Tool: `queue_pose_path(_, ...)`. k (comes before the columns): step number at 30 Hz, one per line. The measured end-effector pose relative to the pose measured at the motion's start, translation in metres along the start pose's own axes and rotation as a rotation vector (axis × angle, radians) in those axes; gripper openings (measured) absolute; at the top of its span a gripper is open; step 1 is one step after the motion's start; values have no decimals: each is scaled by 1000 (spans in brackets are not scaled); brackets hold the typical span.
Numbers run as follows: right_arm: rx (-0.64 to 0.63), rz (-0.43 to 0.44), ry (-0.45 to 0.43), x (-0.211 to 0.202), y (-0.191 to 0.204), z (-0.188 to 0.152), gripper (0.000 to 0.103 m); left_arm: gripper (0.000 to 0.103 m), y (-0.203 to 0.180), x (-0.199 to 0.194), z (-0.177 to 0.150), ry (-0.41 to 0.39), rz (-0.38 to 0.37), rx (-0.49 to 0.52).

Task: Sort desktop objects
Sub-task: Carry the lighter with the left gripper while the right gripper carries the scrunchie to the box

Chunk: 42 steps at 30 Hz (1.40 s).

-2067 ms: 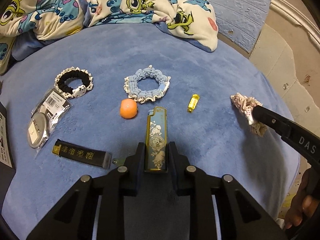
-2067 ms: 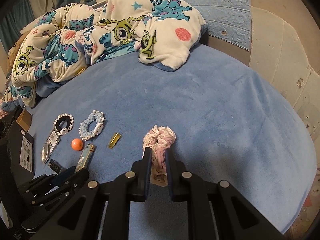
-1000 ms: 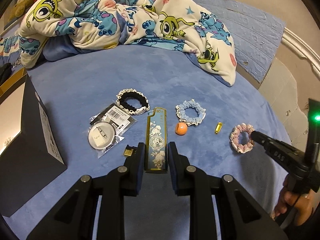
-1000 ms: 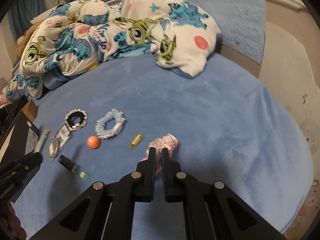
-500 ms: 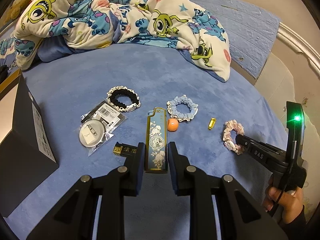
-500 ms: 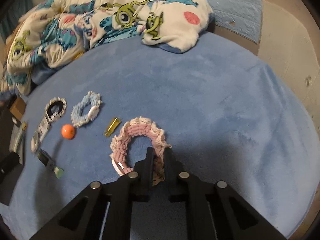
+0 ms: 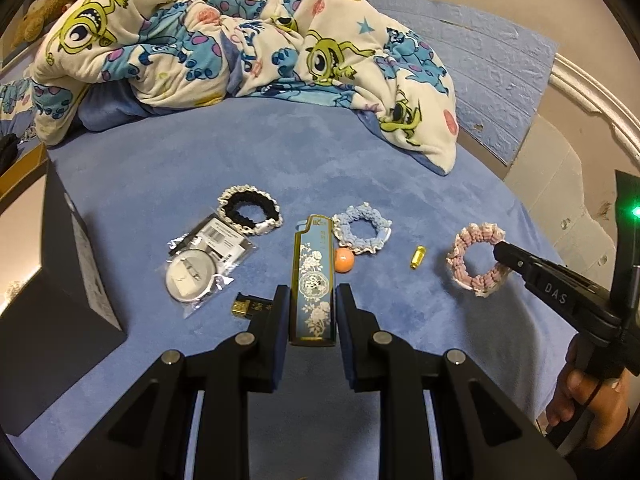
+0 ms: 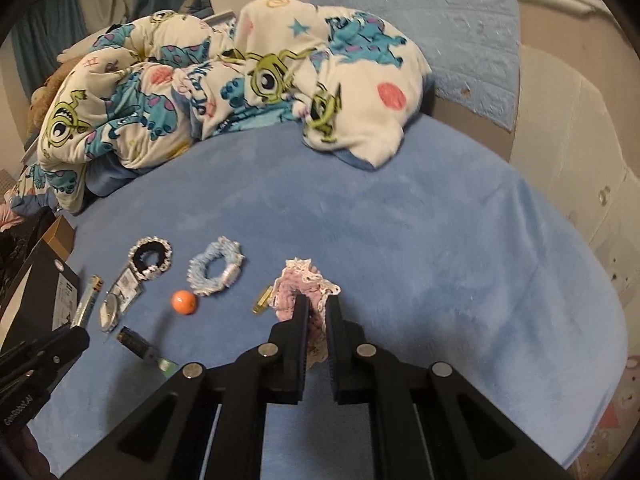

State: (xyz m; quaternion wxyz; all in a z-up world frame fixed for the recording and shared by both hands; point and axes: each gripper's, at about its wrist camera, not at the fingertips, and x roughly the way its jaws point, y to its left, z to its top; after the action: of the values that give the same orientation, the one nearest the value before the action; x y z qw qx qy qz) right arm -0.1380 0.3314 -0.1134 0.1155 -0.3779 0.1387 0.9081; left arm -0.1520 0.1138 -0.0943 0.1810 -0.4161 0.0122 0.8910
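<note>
My left gripper (image 7: 310,292) is shut on a blue floral lighter (image 7: 313,280) and holds it above the blue bed cover. My right gripper (image 8: 318,304) is shut on a pink scrunchie (image 8: 298,284), which hangs lifted off the cover; it also shows in the left wrist view (image 7: 478,260). On the cover lie a black scrunchie (image 7: 250,214), a blue scrunchie (image 7: 362,228), an orange ball (image 7: 344,260), a small gold capsule (image 7: 417,257), a bagged round badge (image 7: 200,270) and a black lighter (image 7: 250,306).
A black box (image 7: 48,280) stands at the left edge. A rumpled cartoon-print blanket (image 7: 240,40) lies across the far side of the bed. The bed's right edge drops off beside the wall (image 7: 560,168).
My right gripper has lifted the pink scrunchie off the cover after setting down and re-gripping it. My left gripper has drawn back and up with the blue lighter.
</note>
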Motion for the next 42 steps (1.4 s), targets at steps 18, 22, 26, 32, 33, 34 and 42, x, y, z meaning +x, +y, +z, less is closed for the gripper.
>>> queue_pose_path(18,-171,117,-38,-35,114,21,8,23,71,-64,6,-68,91,-115)
queue_pose_path(22,-234,174,-48,-43,164,24,8,23,105,-86,1,-74,156,-159)
queue_pose_path(26,-290,234,-60,-54,215,23,8,23,147,-113,-6,-97,228,-207)
queue_pose_path(32,-374,332,-64,-67,295,9,8,23,218,-151,-25,-116,336,-299)
queue_pose_path(33,-390,350,-61,-68,309,5,8,23,229,-156,-30,-115,353,-315)
queue_pose_path(34,-403,365,-57,-69,319,1,8,23,240,-160,-34,-114,367,-330)
queue_pose_path(42,-469,455,-25,-74,386,-32,8,23,290,-174,-65,-96,428,-399)
